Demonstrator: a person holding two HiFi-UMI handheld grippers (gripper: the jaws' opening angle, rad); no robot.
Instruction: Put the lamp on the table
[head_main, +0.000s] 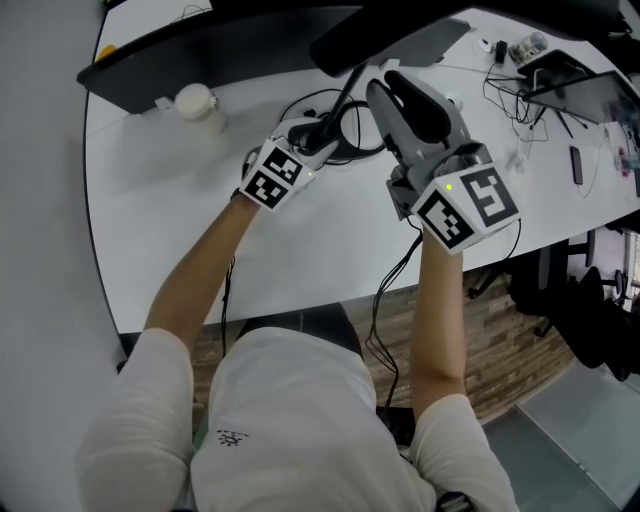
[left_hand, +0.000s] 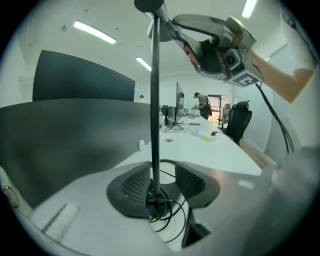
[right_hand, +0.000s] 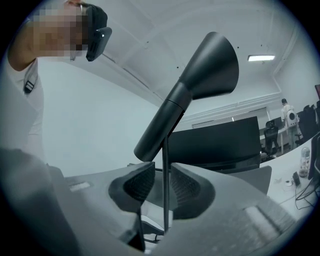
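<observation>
The lamp (right_hand: 210, 65) stands toward the table's (head_main: 300, 250) far edge, its thin, stiff stem (left_hand: 155, 100) passing between the released left gripper (left_hand: 162, 182) low down and the narrowly parted, unclenched right gripper (right_hand: 162, 186) higher up, so it is probably top-heavy and best gripped by the stem.

Head view from above, steeply down onto the counter (head_main: 180, 240), each gripper view close behind its own fingers (left_hand: 134, 186), left angled slightly downward, right level, both sharing the lamp pole (left_hand: 155, 100) between the fingers
</observation>
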